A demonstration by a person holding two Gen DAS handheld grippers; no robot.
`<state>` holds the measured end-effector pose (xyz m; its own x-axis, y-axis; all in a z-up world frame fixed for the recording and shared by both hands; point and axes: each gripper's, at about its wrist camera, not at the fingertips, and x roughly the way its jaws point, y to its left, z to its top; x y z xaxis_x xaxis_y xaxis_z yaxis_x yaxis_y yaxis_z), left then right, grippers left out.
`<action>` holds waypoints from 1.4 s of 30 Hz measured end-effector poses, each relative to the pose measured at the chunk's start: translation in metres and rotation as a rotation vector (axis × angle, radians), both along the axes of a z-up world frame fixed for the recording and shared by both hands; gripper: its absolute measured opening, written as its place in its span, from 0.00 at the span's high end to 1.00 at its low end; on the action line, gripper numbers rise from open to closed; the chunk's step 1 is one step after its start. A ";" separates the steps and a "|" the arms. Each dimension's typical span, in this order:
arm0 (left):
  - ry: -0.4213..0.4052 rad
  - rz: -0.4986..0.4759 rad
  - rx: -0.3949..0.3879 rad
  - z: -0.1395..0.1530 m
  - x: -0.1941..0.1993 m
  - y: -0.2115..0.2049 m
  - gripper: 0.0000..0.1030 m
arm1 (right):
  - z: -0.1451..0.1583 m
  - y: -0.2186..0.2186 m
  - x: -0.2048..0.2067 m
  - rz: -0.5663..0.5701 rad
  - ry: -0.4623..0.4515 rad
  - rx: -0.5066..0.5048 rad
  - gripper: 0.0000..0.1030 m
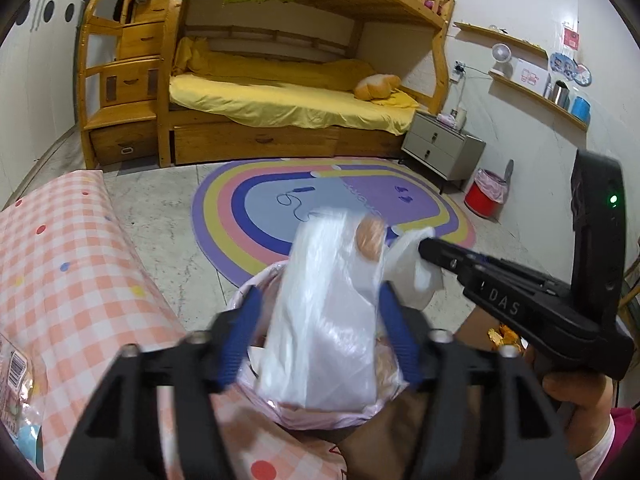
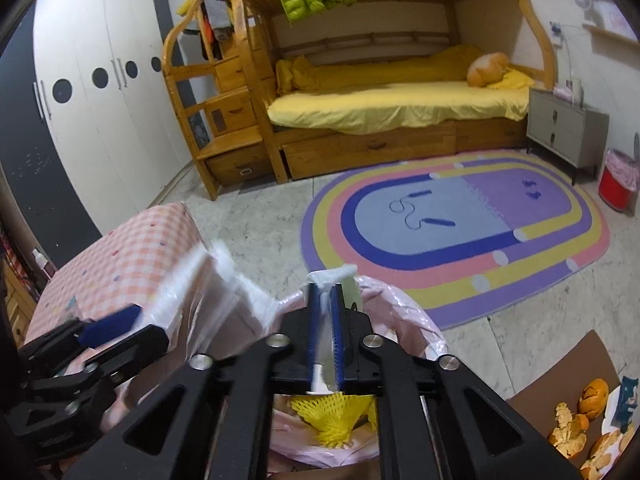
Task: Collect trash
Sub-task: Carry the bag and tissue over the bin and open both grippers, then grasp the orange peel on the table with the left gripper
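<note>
A clear plastic bag [image 1: 320, 320] with something orange [image 1: 370, 236] inside hangs over a bin lined in pink plastic [image 1: 256, 280]. My left gripper [image 1: 318, 336] is open, its blue pads wide apart on either side of the bag with a gap on the left side. My right gripper [image 1: 424, 246] comes in from the right and pinches the bag's white upper corner. In the right wrist view its pads [image 2: 316, 320] stand close together with thin film between them, above the bin liner [image 2: 400, 300]. A yellow foam net [image 2: 332, 416] lies in the bin.
A pink checked tabletop [image 1: 60, 272] borders the bin on the left. Orange peels [image 2: 580, 420] lie on brown cardboard at the right. Beyond are an oval rainbow rug [image 1: 256, 200], a red bin [image 1: 486, 192], a grey nightstand [image 1: 440, 148] and a wooden bunk bed [image 1: 280, 100].
</note>
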<state>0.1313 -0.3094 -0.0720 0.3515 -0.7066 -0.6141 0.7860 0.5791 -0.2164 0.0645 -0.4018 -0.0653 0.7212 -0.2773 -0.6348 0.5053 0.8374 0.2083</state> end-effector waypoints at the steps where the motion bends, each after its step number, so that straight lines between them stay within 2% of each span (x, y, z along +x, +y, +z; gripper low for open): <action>1: 0.008 0.006 -0.003 0.000 0.002 0.002 0.38 | -0.002 -0.002 0.000 -0.007 0.002 0.009 0.57; 6: 0.016 0.079 -0.004 0.005 0.013 0.021 0.37 | -0.002 -0.001 -0.003 -0.038 0.006 0.012 0.55; 13: -0.040 0.176 0.001 0.029 0.014 0.058 0.36 | 0.023 0.029 0.005 0.033 -0.022 -0.019 0.55; 19: -0.107 0.287 0.011 0.052 0.015 0.113 0.33 | 0.056 0.076 0.026 0.124 -0.060 -0.052 0.55; 25: -0.134 0.419 0.016 0.071 0.022 0.181 0.27 | 0.077 0.143 0.068 0.270 -0.084 -0.070 0.55; 27: -0.134 0.469 0.034 0.071 0.027 0.207 0.26 | 0.081 0.167 0.088 0.325 -0.091 -0.070 0.51; 28: -0.132 0.488 0.038 0.071 0.029 0.215 0.26 | 0.081 0.176 0.094 0.345 -0.095 -0.067 0.45; 30: -0.124 0.538 0.049 0.069 0.035 0.241 0.26 | 0.081 0.193 0.112 0.391 -0.103 -0.060 0.39; 34: -0.120 0.631 0.092 0.061 0.043 0.282 0.23 | 0.066 0.214 0.131 0.459 -0.098 -0.044 0.37; 38: -0.102 0.693 0.140 0.049 0.047 0.315 0.22 | 0.043 0.229 0.143 0.506 0.012 -0.066 0.37; 42: -0.053 0.731 0.184 0.034 0.046 0.340 0.22 | 0.044 0.228 0.141 0.502 0.011 -0.064 0.37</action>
